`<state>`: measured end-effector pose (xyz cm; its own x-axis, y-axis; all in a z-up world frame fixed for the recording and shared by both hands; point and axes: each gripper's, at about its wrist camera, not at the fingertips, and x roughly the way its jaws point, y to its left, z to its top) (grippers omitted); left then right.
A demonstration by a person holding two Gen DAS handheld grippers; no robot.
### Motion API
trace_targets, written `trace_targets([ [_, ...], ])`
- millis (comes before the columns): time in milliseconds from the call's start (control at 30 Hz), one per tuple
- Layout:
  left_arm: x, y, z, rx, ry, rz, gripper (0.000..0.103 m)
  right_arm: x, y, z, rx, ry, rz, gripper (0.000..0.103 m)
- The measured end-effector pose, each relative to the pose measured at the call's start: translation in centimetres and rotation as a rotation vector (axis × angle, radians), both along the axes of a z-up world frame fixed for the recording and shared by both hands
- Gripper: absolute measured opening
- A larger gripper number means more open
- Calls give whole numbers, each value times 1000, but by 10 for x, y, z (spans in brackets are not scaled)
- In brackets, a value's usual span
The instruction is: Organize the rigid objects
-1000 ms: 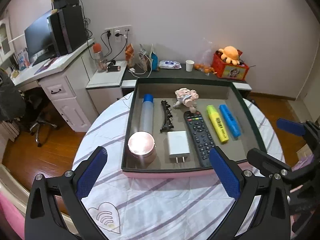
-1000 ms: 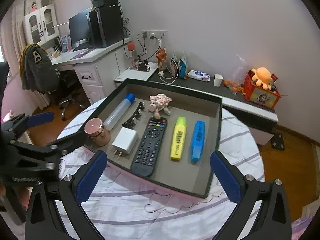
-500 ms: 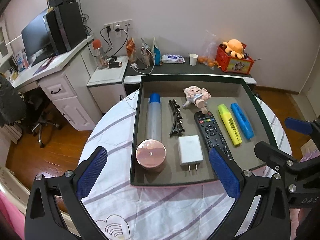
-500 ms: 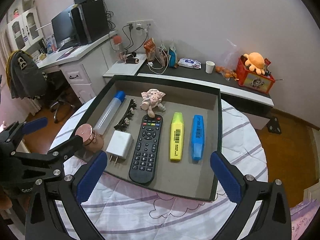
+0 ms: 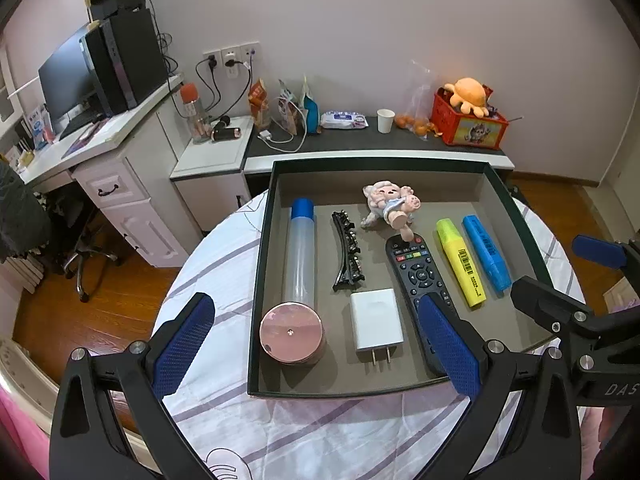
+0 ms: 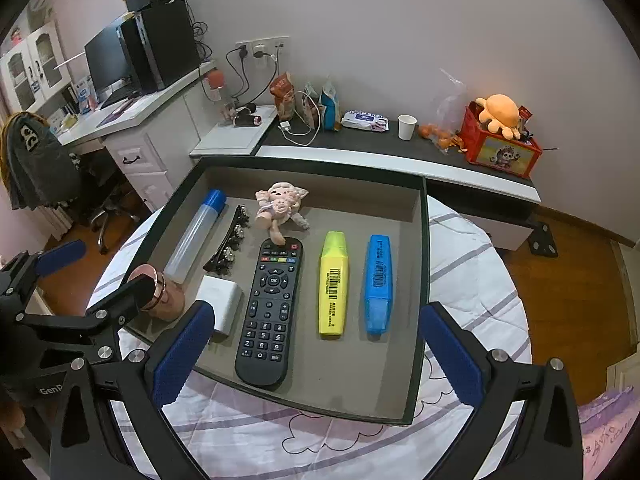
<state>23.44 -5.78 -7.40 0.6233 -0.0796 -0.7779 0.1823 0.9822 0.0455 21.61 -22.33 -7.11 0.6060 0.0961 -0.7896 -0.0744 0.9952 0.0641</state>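
Left wrist view alone shows the charger's (image 5: 377, 322) prongs.

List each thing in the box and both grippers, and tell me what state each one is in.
Left gripper: open, empty.
Right gripper: open, empty.
Box: open, no lid.
Tube: lying flat, blue cap on.
Jar: upright, lid on.
Charger: flat, prongs out.
Remote: face up.
Yellow highlighter: capped, flat.
Blue highlighter: capped, flat.
Hair clip: closed.
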Motion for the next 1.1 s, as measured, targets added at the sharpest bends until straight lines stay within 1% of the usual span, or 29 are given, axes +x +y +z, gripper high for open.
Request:
trace_targets([
  [200, -5, -4, 7, 21, -19, 5, 103, -5, -2, 4, 6, -7, -5, 103],
  [633, -20, -15, 23, 29, -44, -15, 103, -22, -10, 22, -3, -34, -16, 103],
  [900, -25, -23, 21, 36, -47, -25, 103, -28, -18, 19, 5, -27, -21, 103],
  [1000, -28, -16, 19, 27, -46, -38, 103, -29, -20, 15, 6, -24, -20, 103],
  [1067, -26, -2, 13, 38, -37, -2, 103, -28, -24, 10, -5, -15, -32, 103],
  [1100, -24, 10, 8, 32, -29, 33, 103, -28, -26, 6, -13, -11, -43, 103],
])
